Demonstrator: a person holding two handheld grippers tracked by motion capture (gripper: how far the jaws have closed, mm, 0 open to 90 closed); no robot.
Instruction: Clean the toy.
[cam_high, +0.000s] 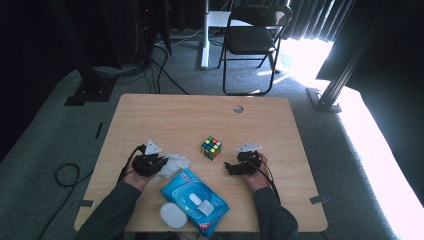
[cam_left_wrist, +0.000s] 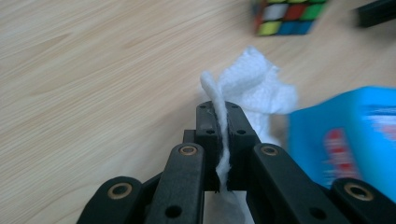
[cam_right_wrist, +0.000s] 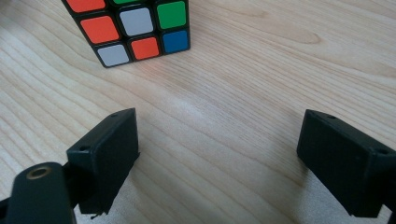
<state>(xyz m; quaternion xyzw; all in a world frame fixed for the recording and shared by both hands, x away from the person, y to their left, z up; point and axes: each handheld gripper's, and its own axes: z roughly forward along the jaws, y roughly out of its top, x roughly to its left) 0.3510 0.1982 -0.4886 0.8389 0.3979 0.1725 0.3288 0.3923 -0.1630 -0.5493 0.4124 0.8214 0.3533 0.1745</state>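
Left gripper (cam_left_wrist: 222, 122) is clamped tight on the crumpled white wet wipe (cam_left_wrist: 256, 91) beside the blue wipes pack (cam_high: 195, 201); right gripper (cam_right_wrist: 217, 154) hangs wide apart near the multicoloured puzzle cube (cam_right_wrist: 133, 29).

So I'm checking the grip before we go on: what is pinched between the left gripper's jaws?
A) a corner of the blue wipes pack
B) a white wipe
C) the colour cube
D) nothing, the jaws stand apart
B: in the left gripper view the left gripper has its jaws shut on a thin fold of the white wipe, while the colour cube sits apart on the table.
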